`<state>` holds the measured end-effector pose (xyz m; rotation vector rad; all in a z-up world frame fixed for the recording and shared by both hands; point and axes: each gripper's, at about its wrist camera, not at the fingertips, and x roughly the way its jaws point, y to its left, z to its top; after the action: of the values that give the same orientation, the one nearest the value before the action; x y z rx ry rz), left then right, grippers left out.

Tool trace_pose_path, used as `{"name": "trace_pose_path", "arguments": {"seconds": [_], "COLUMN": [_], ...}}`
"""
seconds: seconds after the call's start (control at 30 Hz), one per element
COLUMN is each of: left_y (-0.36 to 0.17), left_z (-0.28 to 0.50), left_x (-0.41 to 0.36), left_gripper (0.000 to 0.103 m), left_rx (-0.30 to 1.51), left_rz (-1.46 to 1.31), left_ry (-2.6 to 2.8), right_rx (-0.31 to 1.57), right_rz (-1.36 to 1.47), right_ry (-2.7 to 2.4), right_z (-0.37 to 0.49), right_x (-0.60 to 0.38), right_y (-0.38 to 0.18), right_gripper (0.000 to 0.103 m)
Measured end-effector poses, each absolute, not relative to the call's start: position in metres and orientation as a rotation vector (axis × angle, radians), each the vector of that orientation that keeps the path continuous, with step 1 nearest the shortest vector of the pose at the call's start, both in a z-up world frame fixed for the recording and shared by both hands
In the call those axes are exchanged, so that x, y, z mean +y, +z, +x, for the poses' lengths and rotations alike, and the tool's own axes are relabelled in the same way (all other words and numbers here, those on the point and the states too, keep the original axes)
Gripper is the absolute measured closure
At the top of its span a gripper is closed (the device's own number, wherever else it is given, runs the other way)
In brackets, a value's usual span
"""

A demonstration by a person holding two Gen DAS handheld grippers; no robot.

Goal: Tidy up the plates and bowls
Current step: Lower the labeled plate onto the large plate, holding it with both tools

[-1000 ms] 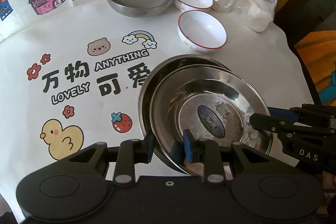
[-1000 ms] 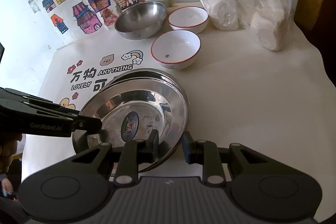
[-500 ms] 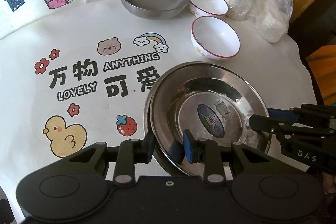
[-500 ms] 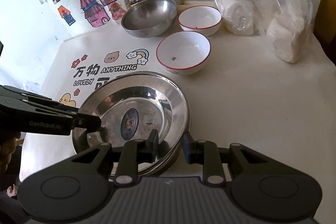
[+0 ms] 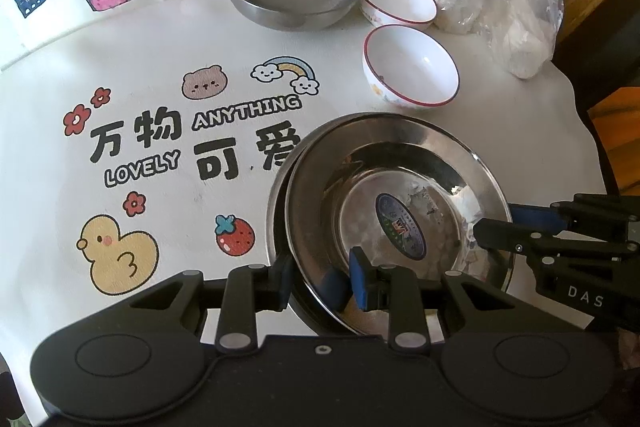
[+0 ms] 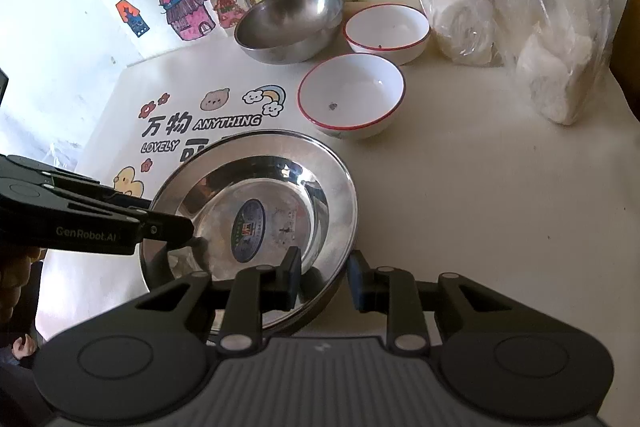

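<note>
Left wrist view: a second ago the top steel plate (image 5: 396, 211) sat well off the lower steel plate (image 5: 280, 199), baring a broad crescent of it at the upper left; now only a thin sliver shows, so the two are almost nested; the left gripper (image 5: 320, 277) keeps its pinch on the top plate's near rim, one blue pad under the lip, the other inside the dish; the right gripper (image 5: 496, 227) reaches in from the right and grips the opposite rim; both plates are round, shallow, mirror-bright, with an oval sticker in the well; they lie on a matte white tablecloth (image 5: 120, 107) printed with a duck, a strawberry and lettering.

Right wrist view: the stack has slid closer to the near white bowl (image 6: 352, 95) than before; the right gripper (image 6: 324, 277) straddles the top steel plate's (image 6: 260, 211) rim, inner pad on the polished slope, outer pad just outside the edge, clamped on it; the left gripper (image 6: 188, 227) bites the far rim; behind stand a deep brushed steel bowl (image 6: 290, 23), a far white bowl (image 6: 386, 29), both white ones glossy and red-rimmed, and a crinkled clear plastic bag (image 6: 516, 11) of pale lumps.
</note>
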<state>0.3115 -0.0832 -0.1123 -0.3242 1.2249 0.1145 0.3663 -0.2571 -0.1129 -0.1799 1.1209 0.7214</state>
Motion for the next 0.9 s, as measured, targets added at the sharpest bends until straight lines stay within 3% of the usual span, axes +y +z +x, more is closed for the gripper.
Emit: {"name": "trace_pose_path", "arguments": {"seconds": [0.9], "left_y": [-0.1099], "left_z": [0.3110], "left_x": [-0.0860], "left_gripper": [0.071], "left_rx": [1.241], "left_rz": [-0.313], "left_ry": [0.145], "right_rx": [1.136], "right_rz": [-0.205], "right_ry": [0.765], "right_z": [0.3684], "right_x": [-0.2565], "right_y": [-0.1164], "right_gripper": [0.071]}}
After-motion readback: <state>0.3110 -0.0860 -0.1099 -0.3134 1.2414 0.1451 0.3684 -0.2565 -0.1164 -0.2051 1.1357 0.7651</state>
